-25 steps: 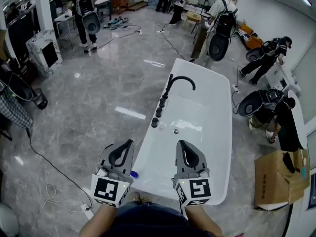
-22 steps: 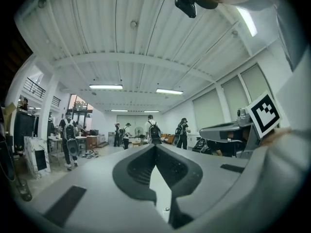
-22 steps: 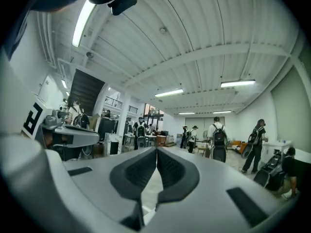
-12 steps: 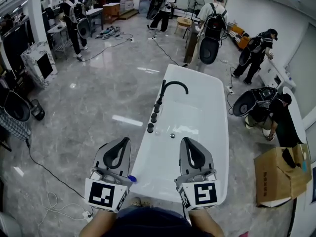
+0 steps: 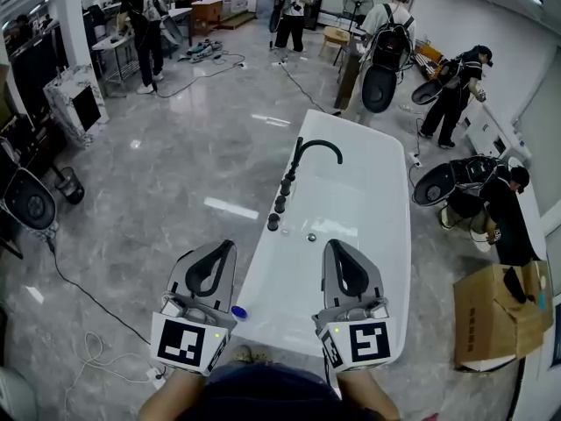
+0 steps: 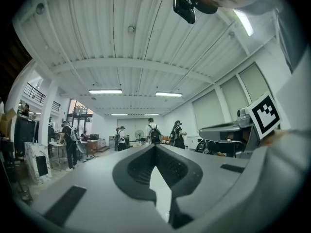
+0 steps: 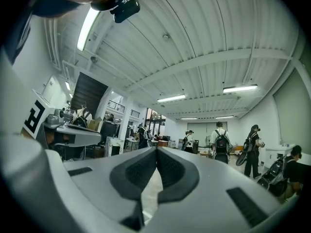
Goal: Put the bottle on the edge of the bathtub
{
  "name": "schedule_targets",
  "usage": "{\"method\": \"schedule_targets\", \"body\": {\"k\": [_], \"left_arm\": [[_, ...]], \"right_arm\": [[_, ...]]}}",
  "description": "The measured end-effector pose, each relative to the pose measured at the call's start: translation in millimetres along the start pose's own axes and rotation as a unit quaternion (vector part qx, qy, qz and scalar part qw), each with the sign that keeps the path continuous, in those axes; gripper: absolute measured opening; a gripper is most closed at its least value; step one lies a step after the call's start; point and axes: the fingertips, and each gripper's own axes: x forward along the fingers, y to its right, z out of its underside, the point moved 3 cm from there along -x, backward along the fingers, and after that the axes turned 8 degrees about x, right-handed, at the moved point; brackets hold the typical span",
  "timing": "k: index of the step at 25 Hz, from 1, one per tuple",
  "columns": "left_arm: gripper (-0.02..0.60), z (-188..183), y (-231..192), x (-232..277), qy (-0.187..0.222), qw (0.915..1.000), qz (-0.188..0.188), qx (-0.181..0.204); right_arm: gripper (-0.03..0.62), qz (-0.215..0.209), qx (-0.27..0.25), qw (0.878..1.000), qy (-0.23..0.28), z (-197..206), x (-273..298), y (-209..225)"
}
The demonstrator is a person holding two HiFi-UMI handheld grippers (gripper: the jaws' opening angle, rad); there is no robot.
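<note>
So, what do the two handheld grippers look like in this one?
The left gripper and right gripper match: pale grey, wedge-shaped plastic jaws lined with dark ribbed pads that enclose a teardrop-shaped hollow. Each carries a white cube with black square markers at its rear.

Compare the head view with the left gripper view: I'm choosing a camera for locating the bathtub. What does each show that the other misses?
Head view only: the whole white bathtub, its black faucet, a small blue object by the tub's near left rim, a cardboard box. Left gripper view only: the ribbed ceiling, strip lights, the head camera overhead. Both: the left hand-held gripper, jaws together and empty, part of the right hand-held gripper, people wearing backpacks.
</note>
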Motion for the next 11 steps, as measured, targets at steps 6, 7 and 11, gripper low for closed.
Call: {"method": "schedule_targets", "body": {"k": [6, 7, 11], "left_arm": [[0.025, 3.2, 1.6, 2.4, 0.002, 1.0000, 0.004, 0.001], [0.025, 2.7, 2.8, 3.7, 0.003, 1.0000, 0.004, 0.002], [0.025, 1.4, 8.9, 8.9, 0.006, 0.9999, 0.009, 0.000]], "right_arm": [[0.029, 0.002, 0.001, 1.000, -0.001, 3.5, 0.4, 2.2], [0.029, 0.002, 0.001, 1.000, 0.000, 3.0, 0.1, 3.5], [0.029, 0.000, 0.001, 1.000, 0.001, 3.1, -1.9, 8.2]]}}
